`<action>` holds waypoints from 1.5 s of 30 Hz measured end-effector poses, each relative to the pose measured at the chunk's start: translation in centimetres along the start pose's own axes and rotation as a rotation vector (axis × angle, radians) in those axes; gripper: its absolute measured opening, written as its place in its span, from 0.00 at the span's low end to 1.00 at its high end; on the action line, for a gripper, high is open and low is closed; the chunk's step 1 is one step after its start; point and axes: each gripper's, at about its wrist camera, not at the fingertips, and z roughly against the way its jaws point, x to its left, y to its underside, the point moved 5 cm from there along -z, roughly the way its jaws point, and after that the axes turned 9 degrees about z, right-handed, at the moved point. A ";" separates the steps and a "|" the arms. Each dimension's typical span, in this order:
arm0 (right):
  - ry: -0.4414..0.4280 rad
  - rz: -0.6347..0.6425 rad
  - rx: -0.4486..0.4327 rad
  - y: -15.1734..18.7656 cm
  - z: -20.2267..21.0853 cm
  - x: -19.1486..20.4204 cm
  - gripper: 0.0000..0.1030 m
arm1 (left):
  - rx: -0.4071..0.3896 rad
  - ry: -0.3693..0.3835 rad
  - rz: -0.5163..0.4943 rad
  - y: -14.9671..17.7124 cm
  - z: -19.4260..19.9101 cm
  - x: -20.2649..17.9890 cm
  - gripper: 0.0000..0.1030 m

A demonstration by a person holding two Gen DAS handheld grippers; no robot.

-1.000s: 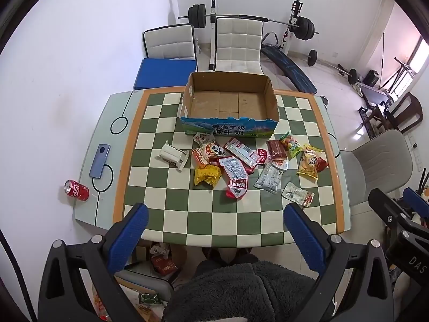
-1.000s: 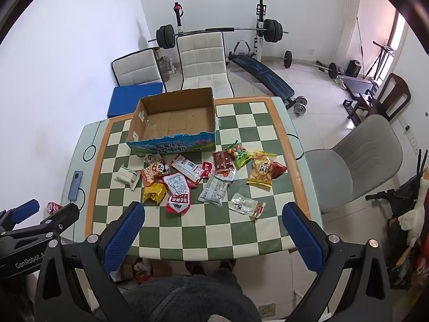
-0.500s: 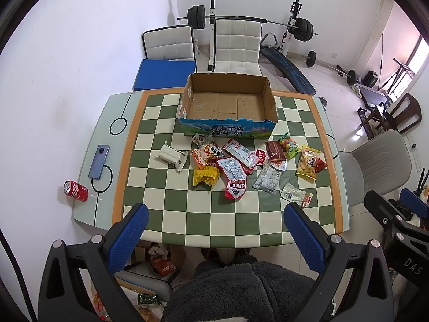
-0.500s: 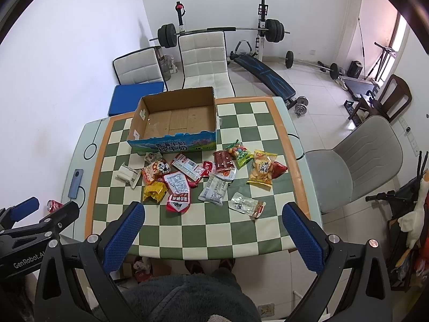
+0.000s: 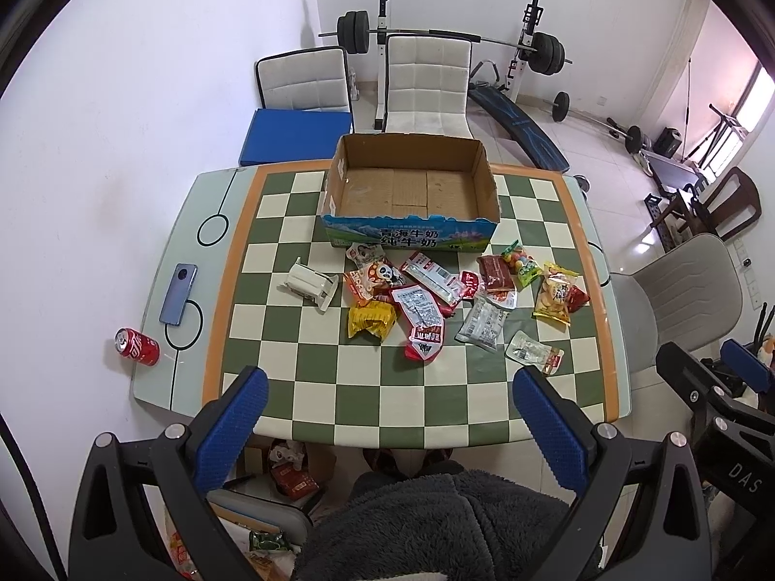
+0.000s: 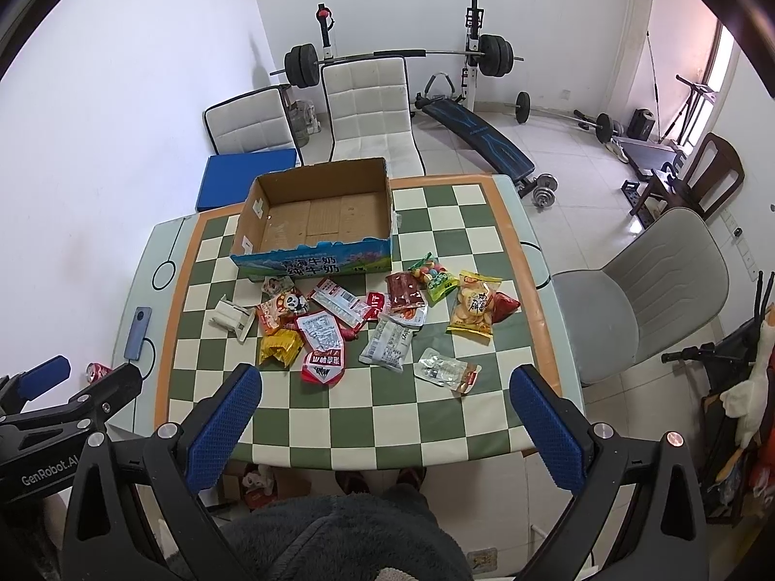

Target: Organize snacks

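While the snacks lie scattered mid-table just in front of the box, I hold both tongs high above the near edge, well clear of them. My left gripper is spread wide with nothing in it; my right gripper is the same. The box is open and bare inside, its blue front printed 青海牛奶 纯牛奶. The table is green-and-cream check with an orange border. A phone and a Coca-Cola can sit at its left margin. Beyond stand white chairs and a barbell rack. The right tool reads "DAS", the left "GenRobot.AI".
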 end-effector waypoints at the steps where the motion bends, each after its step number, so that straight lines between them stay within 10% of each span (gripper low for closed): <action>1: 0.000 0.000 0.001 0.0 0.0 0.0 1.00 | -0.001 0.002 -0.001 0.1 0.4 0.3 1.00; 45: -0.007 0.003 0.003 -0.6 -0.7 0.9 1.00 | 0.010 0.006 -0.006 0.0 0.0 -0.1 1.00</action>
